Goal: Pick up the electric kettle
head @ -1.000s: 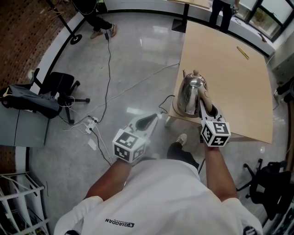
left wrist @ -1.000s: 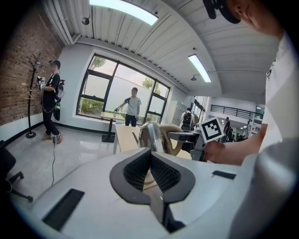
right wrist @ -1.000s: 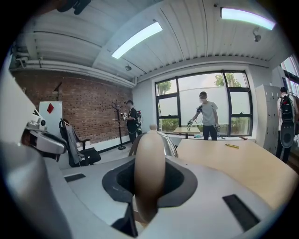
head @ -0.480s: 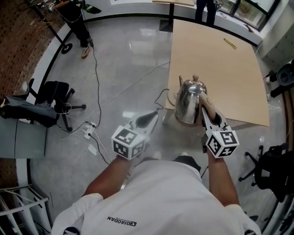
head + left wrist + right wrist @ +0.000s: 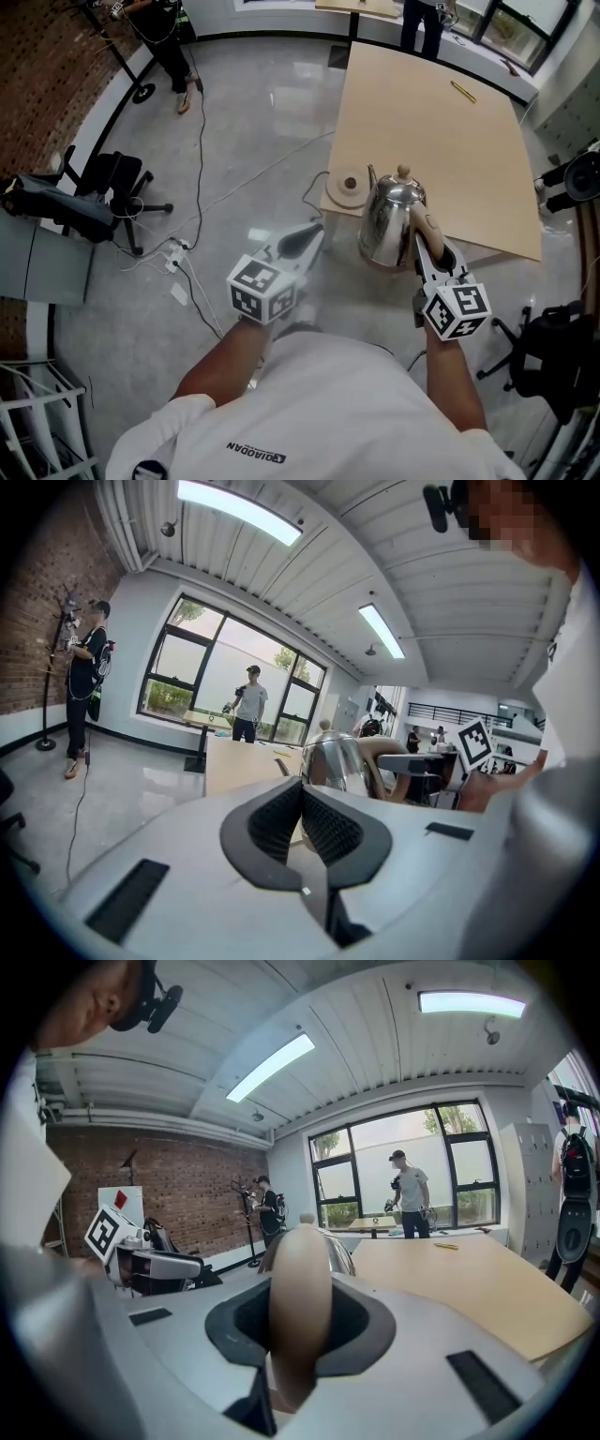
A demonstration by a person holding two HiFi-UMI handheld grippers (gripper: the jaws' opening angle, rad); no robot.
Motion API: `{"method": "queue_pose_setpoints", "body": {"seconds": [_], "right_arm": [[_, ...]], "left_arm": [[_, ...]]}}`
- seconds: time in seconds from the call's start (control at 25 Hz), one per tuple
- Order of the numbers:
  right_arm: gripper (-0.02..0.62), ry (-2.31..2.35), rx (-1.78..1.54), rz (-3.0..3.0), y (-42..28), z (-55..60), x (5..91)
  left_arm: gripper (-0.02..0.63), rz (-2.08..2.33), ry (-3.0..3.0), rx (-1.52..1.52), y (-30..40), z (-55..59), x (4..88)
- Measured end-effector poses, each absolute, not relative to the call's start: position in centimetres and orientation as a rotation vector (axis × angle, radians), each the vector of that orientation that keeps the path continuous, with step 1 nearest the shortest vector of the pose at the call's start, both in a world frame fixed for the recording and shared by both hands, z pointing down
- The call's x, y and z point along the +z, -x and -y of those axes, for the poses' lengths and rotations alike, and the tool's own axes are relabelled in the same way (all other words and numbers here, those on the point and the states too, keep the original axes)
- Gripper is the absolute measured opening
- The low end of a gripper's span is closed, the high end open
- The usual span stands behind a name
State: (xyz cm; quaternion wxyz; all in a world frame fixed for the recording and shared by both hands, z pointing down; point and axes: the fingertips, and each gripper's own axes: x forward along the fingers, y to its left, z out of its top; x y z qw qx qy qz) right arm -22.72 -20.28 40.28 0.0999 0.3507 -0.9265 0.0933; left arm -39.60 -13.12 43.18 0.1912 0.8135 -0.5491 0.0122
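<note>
Clamping only the beige handle [image 5: 298,1269] between part-open jaws, the right gripper [image 5: 427,240] holds the electric kettle [image 5: 389,220] over the table's [image 5: 441,141] near edge, apart from its base [image 5: 350,184]. Risk: on so narrow a grip, the body may swing or slip. The left gripper [image 5: 305,242], off that edge, is closed and empty.

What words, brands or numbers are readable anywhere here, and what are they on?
"QIAODAN", upside down in the head view, on the person's white shirt.
No letters on the black-and-white patterned cubes, only square codes.
No print visible on the shiny metal electric kettle.
</note>
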Motion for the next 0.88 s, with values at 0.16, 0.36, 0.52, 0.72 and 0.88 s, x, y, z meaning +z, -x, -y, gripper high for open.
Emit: {"method": "queue_pose_setpoints", "body": {"seconds": [0.16,0.36,0.52,0.72,0.88], "right_arm": [[0.084,-0.997,0.252,2.744,17.9,18.4,40.2],[0.084,-0.942,0.269,2.77,12.4,15.3,40.1],[0.084,-0.906,0.283,2.791,9.2,12.8,40.1],[0.084,-0.89,0.344,2.805,6.6,11.0,41.3],[0.084,-0.879,0.361,2.838,6.0,9.9,41.6]], "left_arm": [[-0.005,1.57,-2.259,0.0,35.2,11.8,42.6],[-0.005,1.606,-2.231,-0.008,29.8,9.2,42.5],[-0.005,1.624,-2.217,-0.009,26.2,7.2,42.6],[-0.005,1.599,-2.216,0.049,22.4,4.6,42.9],[-0.005,1.616,-2.219,0.092,21.7,3.1,42.8]]}}
